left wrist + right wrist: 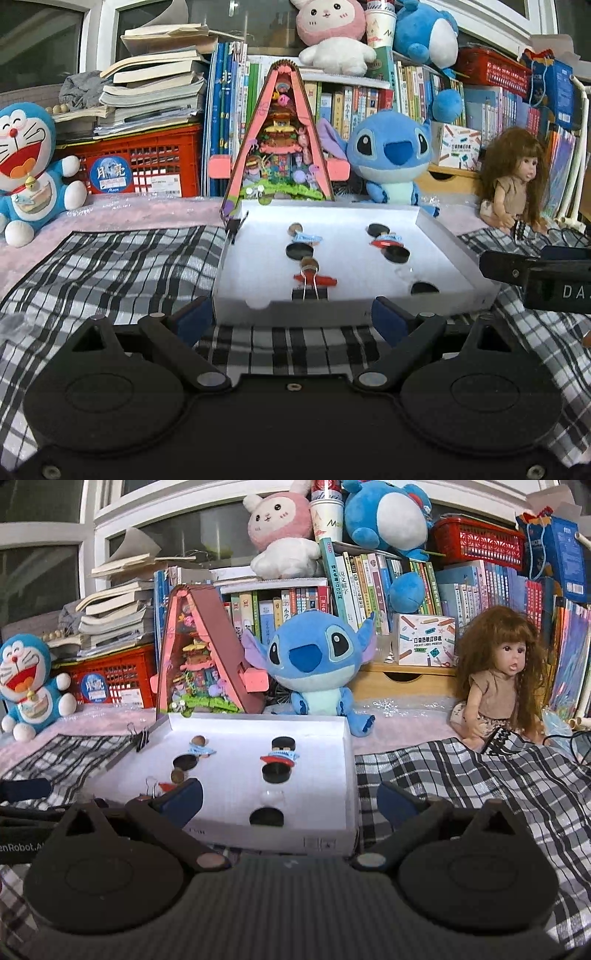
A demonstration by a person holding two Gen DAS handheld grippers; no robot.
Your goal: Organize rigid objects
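1. Your left claw (291, 321) stands wide apart and empty, its blue pads hovering over the checked cloth (110, 266) just short of the near wall of the white cardboard tray (436, 236). The surface under the cloth may be a bed or a counter; I cannot tell which.

2. On the tray's left side lie a brown cap, a small light-blue clip (307, 238), a black disc (299, 251) and, nearest you, a red clip (315, 279) with a wire-handled black binder clip (309, 293) at the near rim. These look light and stiff. The discs are flat and probably slick, so pinch them across the edge, not from above. The binder clip is best taken by its black body, since the wire loops would likely swing.

3. On the tray's right side sit another black disc (283, 743), a blue-and-red clip (279, 757), a second disc (277, 773) just in front of it, and one more disc (266, 816) near the front wall. They lie close together, so come in narrow to avoid nudging neighbours.

4. The tray itself seems thin card: light, easily skidded on the cloth. Steady a wall if it shifts.

5. Your right claw (290, 799) is likewise spread and holding nothing, poised above the tray's near right corner.
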